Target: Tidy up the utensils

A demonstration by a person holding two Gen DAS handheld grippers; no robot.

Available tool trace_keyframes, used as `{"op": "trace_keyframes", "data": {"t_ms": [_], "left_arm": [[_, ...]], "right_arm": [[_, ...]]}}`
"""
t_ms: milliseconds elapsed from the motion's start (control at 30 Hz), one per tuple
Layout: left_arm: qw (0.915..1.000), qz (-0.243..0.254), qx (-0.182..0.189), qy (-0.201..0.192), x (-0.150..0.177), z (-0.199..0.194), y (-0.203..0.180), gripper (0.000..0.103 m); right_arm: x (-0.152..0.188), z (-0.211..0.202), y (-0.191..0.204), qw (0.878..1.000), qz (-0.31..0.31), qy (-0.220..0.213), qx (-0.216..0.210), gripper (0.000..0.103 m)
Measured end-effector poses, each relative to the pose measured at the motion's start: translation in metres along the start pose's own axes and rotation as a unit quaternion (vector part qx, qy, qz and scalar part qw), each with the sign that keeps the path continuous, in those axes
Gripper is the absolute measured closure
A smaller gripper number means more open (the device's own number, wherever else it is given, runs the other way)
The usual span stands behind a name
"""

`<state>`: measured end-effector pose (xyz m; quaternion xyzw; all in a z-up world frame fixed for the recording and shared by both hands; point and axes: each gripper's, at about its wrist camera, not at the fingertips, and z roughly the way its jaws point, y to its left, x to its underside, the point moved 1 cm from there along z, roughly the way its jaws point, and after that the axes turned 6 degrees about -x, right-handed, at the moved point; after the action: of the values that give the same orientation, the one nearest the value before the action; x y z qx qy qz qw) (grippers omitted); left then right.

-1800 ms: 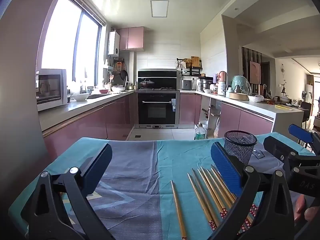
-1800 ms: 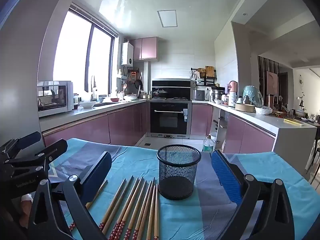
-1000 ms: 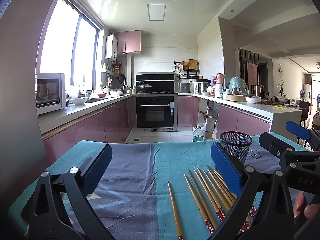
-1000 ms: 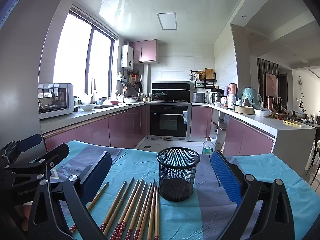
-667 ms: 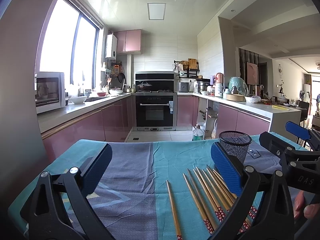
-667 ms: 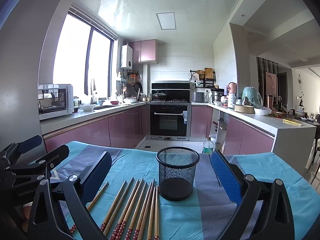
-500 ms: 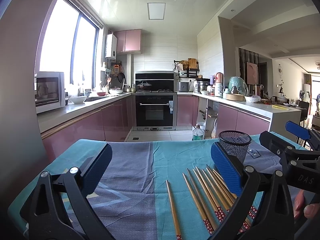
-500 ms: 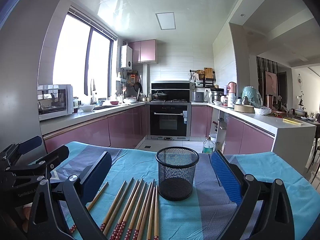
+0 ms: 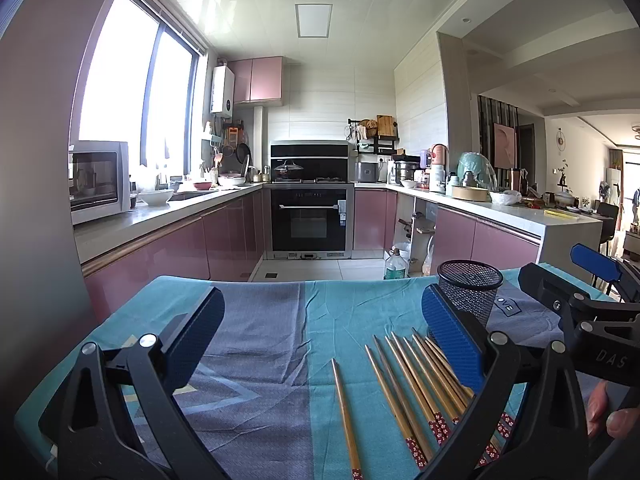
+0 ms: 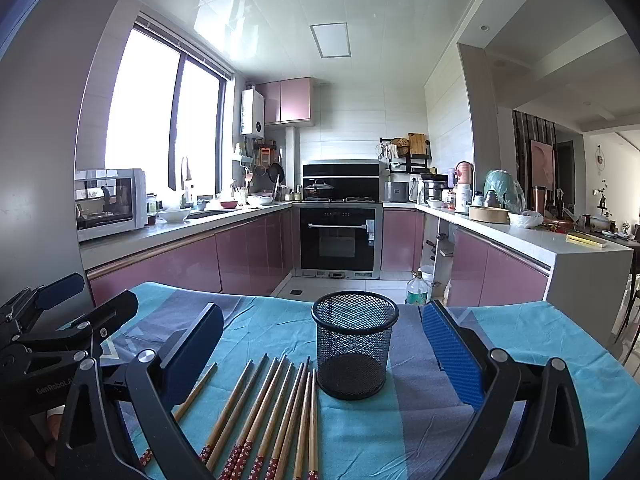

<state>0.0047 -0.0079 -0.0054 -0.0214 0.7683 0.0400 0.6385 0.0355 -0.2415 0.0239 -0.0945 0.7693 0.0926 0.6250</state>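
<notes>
Chopsticks [image 10: 276, 412] lie fanned on the tabletop [image 10: 520, 344], long axes toward twelve o'clock, at seven o'clock from the mesh cup [image 10: 354, 350]. Right hand-held gripper [image 10: 320, 356] is nearer; left hand-held gripper [image 9: 320, 340] flanks them, both spread wide, empty.

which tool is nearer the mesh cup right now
Right. The right tool has the mesh cup straight ahead between its open fingers; the left tool sits further left, with the cup beyond its right finger.

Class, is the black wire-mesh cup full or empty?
Empty: through the black wire-mesh cup only its bare bottom shows; the wooden chopsticks lie outside.
</notes>
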Motion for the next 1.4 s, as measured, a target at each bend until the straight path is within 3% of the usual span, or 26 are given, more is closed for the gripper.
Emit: {"op": "trace_keyframes", "data": {"t_ms": [1400], "left_arm": [[0.9999, -0.007, -0.002, 0.014, 0.0031, 0.0024, 0.0024, 0.006]], "right_arm": [[0.0017, 0.0031, -0.0052, 1.000, 0.005, 0.008, -0.007, 0.007]]}}
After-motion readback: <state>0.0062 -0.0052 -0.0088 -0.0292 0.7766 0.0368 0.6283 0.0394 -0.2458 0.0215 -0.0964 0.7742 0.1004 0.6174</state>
